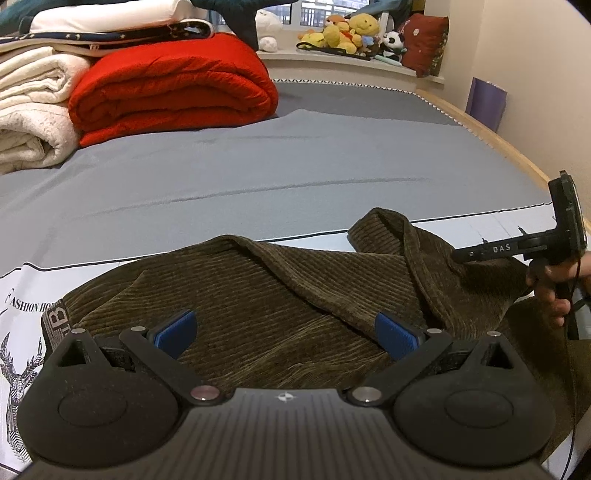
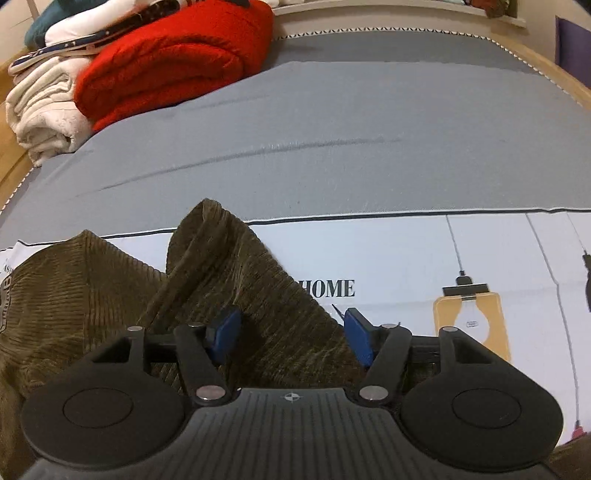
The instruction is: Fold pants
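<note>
Olive-brown corduroy pants (image 1: 258,295) lie crumpled on a white printed sheet (image 1: 22,291) at the near edge of the bed. My left gripper (image 1: 286,334) is open, its blue pads spread wide just above the fabric near the waistband (image 1: 55,321). My right gripper (image 2: 291,338) is open, with a raised fold of the pants (image 2: 236,266) lying between its blue pads. The right gripper also shows at the right edge of the left wrist view (image 1: 461,256), over the pants.
A grey bedspread (image 1: 295,155) covers the bed beyond the pants. A folded red blanket (image 1: 173,85) and cream blankets (image 1: 33,110) are stacked at the back left. Plush toys (image 1: 351,33) sit on the window ledge. The wooden bed edge (image 1: 498,144) runs along the right.
</note>
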